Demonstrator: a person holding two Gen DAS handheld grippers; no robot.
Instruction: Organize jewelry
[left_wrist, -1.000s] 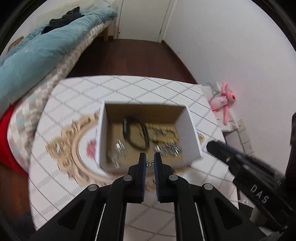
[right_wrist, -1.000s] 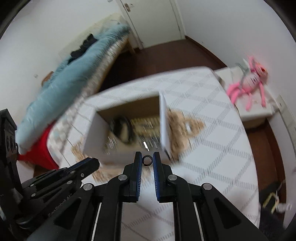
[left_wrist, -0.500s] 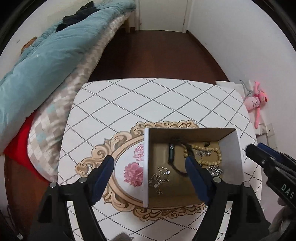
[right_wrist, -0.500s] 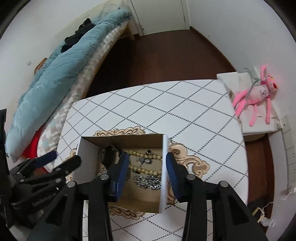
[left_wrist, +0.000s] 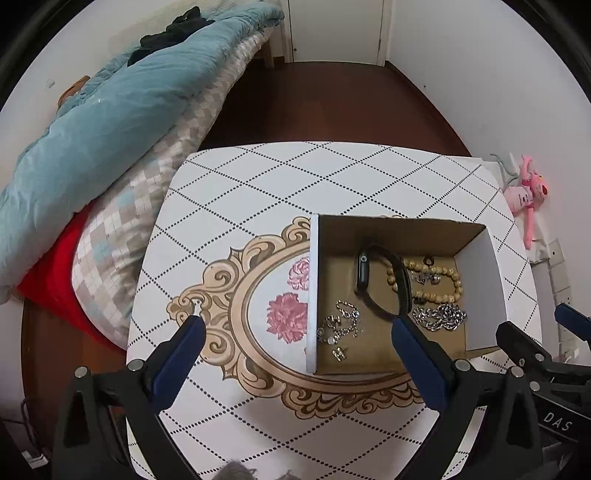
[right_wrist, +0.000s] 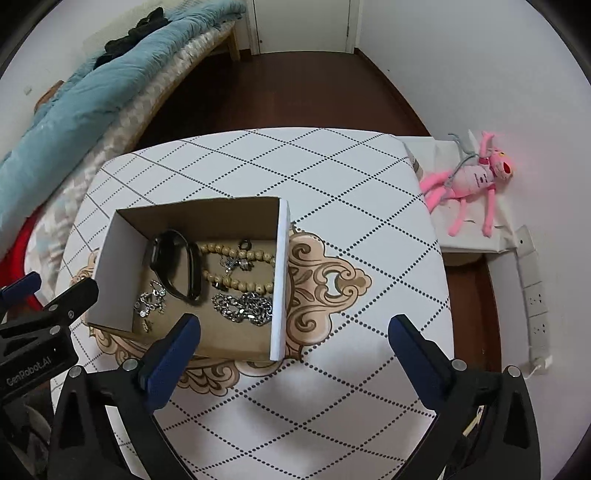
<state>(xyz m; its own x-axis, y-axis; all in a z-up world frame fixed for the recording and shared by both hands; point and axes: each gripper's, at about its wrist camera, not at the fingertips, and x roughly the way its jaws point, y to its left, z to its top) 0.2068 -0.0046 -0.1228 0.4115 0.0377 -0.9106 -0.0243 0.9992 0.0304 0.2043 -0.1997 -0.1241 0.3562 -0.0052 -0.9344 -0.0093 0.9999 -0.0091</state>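
Note:
An open white cardboard box (left_wrist: 313, 280) (right_wrist: 280, 273) stands on the table. Inside lie a black wristband (left_wrist: 380, 280) (right_wrist: 177, 264), a tan bead bracelet (left_wrist: 432, 280) (right_wrist: 240, 267), a silver chain (left_wrist: 439, 315) (right_wrist: 243, 306) and small silver pieces (left_wrist: 340, 326) (right_wrist: 149, 301). My left gripper (left_wrist: 295, 328) is wide open and empty, held high above the table, near the box's left wall. My right gripper (right_wrist: 293, 326) is wide open and empty, above the box's right wall. Each gripper shows at the edge of the other's view.
The table (left_wrist: 258, 192) (right_wrist: 369, 229) has a white diamond-patterned cloth with a gold ornate print and pink flowers. A bed with a teal duvet (left_wrist: 110, 110) stands at the left. A pink plush toy (right_wrist: 469, 181) lies on a low white stand at the right.
Both grippers were shut on small jewelry over the box one second ago. They have opened wide and risen away; the pieces are out of their fingers.

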